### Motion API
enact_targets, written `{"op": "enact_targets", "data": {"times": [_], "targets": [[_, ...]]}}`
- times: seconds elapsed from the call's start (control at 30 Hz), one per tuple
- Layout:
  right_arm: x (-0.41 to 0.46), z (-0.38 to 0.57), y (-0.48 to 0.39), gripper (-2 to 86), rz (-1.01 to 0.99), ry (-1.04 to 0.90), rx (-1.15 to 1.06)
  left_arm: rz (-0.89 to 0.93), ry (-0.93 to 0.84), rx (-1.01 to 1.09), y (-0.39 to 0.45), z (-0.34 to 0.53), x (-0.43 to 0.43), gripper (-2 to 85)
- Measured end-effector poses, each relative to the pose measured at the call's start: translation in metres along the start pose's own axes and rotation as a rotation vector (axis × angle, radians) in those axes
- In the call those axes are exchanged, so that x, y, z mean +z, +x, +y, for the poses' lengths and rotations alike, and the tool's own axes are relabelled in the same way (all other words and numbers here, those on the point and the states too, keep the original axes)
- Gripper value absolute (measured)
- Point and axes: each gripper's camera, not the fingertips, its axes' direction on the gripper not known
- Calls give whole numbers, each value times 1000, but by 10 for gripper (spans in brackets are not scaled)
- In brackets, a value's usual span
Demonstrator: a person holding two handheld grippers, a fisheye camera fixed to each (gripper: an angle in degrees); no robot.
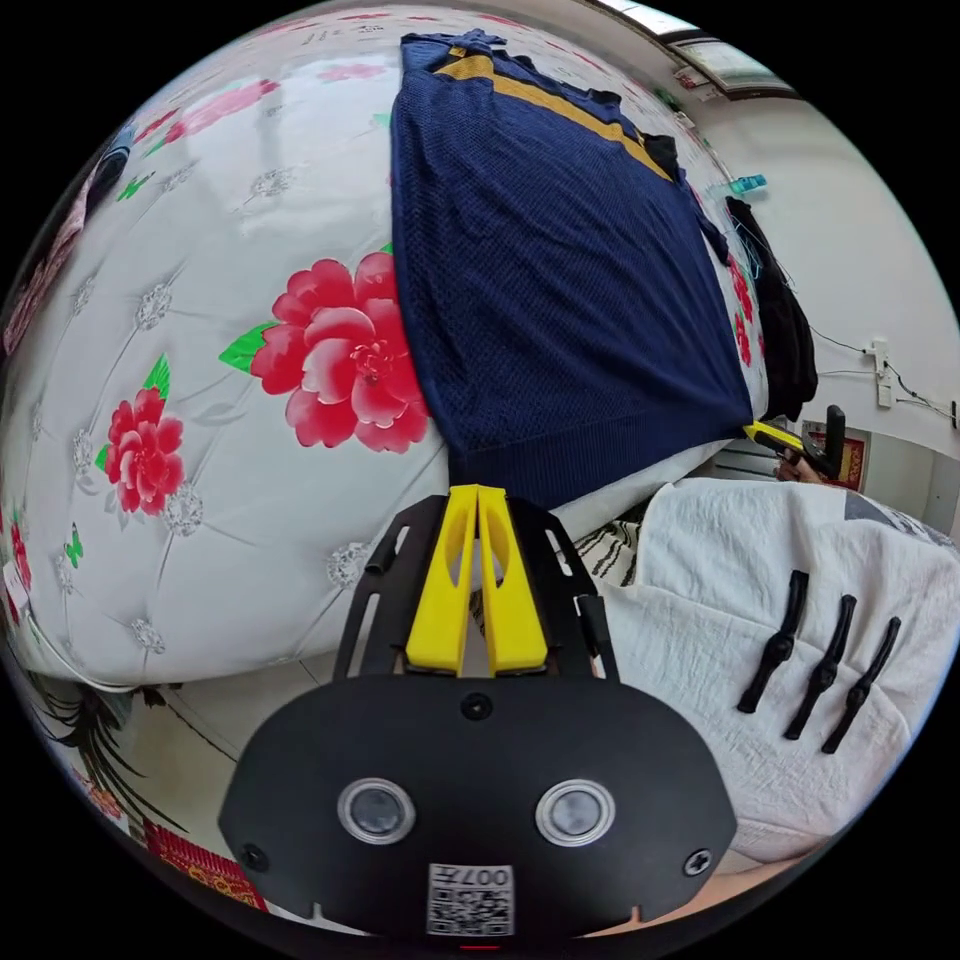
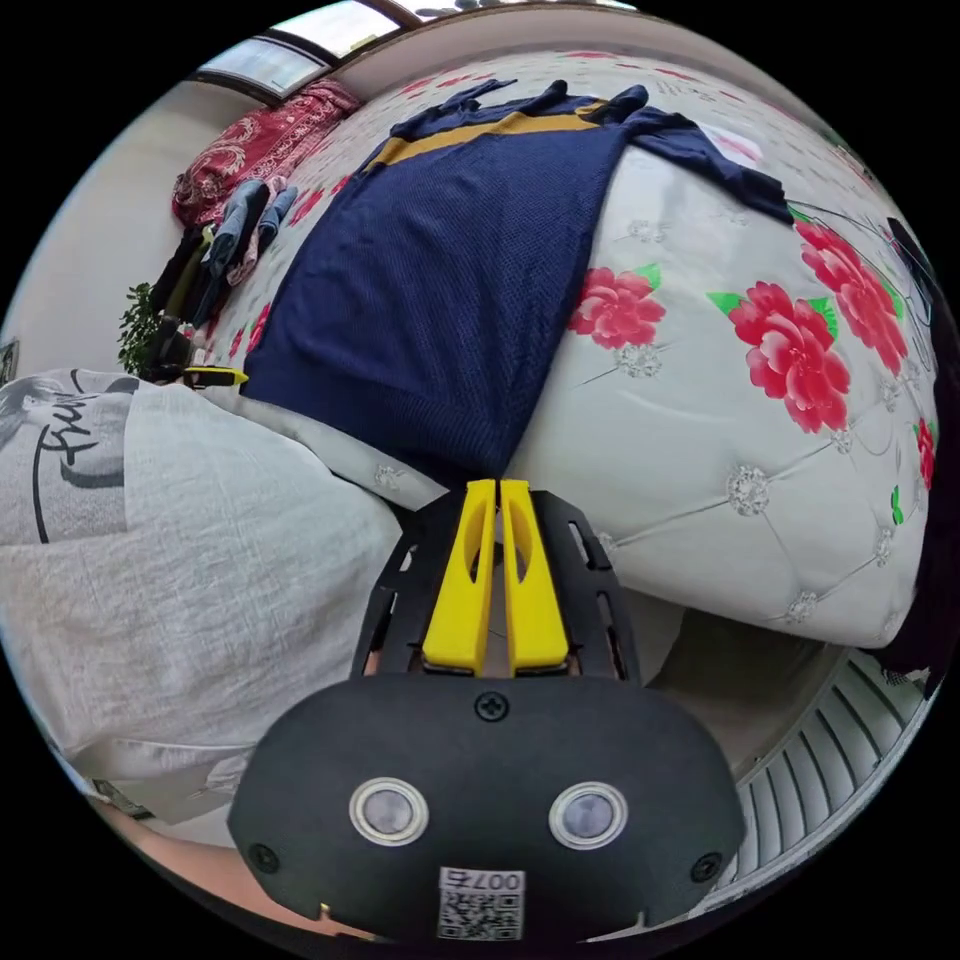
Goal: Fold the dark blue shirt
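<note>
A bed (image 1: 200, 300) with a white quilted cover printed with red flowers takes up most of both views. On it lies the dark blue shirt (image 1: 550, 280), spread flat and running from the lower centre of the left gripper view up to the top, where a yellow band (image 1: 540, 95) crosses its chest; in the right gripper view it runs from the centre up to the upper middle, one sleeve (image 2: 700, 150) trailing off toward the upper right. A person's white garment (image 1: 780, 620) fills the lower right of the left gripper view and the left side of the right gripper view.

The left gripper (image 1: 478, 492) has its yellow jaws pressed together on one hem corner of the shirt, at the bed's edge. The right gripper (image 2: 497, 485) is likewise clamped on the other hem corner. A heap of other clothes (image 2: 225, 240) sits at the upper left of the right gripper view.

By my reading the folding is only starting: the shirt is laid out and both bottom corners are gripped, but no fold shows yet, so every fold is left to make
</note>
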Motion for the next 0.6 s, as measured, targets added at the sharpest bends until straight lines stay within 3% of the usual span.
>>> {"op": "enact_targets", "data": {"times": [0.2, 0.33, 0.47, 0.6], "targets": [[-12, 11, 22, 45, -127, 130, 27, 7, 19, -37, -6, 1, -1, -10], [-57, 17, 65, 75, -133, 393, 160, 55, 148, -75, -8, 7, -22, -10], [-84, -15, 117, 88, -71, 558, 268, 104, 256, -73, 0, -18, -41, -10], [-91, -65, 162, 93, 16, 574, 322, 81, 275, 11, 25, -66, -50, -10]]}}
